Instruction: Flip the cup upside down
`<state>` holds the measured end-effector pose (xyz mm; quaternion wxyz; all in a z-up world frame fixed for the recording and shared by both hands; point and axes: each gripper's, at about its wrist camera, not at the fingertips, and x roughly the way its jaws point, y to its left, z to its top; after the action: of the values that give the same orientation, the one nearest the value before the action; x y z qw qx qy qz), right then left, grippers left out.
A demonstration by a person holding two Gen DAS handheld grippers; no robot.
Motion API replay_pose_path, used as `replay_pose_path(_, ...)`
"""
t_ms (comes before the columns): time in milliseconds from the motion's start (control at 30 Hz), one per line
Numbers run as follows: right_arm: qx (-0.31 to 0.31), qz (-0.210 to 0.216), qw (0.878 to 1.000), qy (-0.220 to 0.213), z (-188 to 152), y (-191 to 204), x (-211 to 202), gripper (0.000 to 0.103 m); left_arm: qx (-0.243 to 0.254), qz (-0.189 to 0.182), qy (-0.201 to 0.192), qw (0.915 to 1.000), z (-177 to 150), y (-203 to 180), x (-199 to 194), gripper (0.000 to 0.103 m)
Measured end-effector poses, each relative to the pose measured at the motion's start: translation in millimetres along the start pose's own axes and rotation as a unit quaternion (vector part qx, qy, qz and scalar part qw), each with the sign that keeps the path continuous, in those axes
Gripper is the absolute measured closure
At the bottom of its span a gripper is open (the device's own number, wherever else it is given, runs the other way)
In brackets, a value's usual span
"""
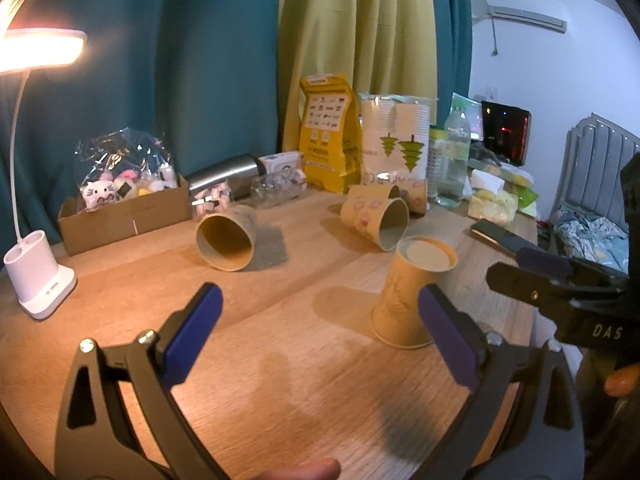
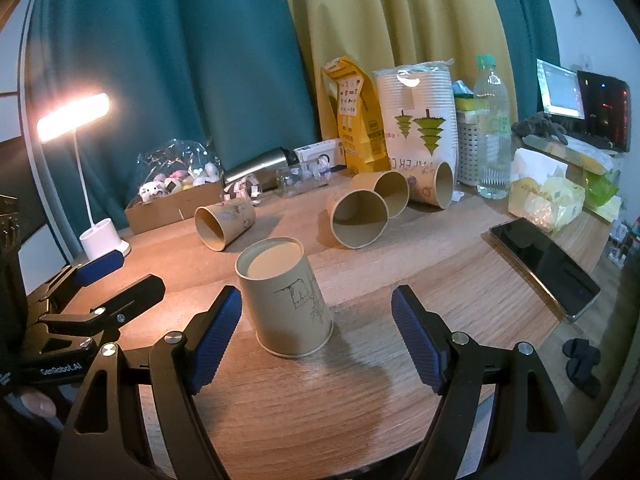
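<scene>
Upturned cup [image 2: 286, 304]: tan kraft, black line doodle on its side, pale base. Behind it, cups lying on their sides [image 2: 360, 218]: same tan; one [image 1: 370, 216] has pink prints. Gripper pads [image 2: 216, 340]: dark blue, ribbed. Table [image 2: 320, 412]: light wood grain. Behind the cups: yellow bag [image 2: 354, 120], teal curtain [image 2: 180, 60], mustard-yellow curtain [image 2: 400, 12].

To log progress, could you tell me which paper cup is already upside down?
The nearest cup, standing base-up before the right hand-held gripper; the others lie sideways.
</scene>
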<state>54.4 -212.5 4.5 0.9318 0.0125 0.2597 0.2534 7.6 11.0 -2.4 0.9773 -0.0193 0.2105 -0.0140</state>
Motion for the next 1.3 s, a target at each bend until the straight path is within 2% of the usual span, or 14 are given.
replay_pose_path(1300,0.002,0.005,1.0,0.005,-4.6,-2.0,4.0,0.023,0.003,-0.007,0.004,1.0,-0.9,-4.9,2.7,0.004)
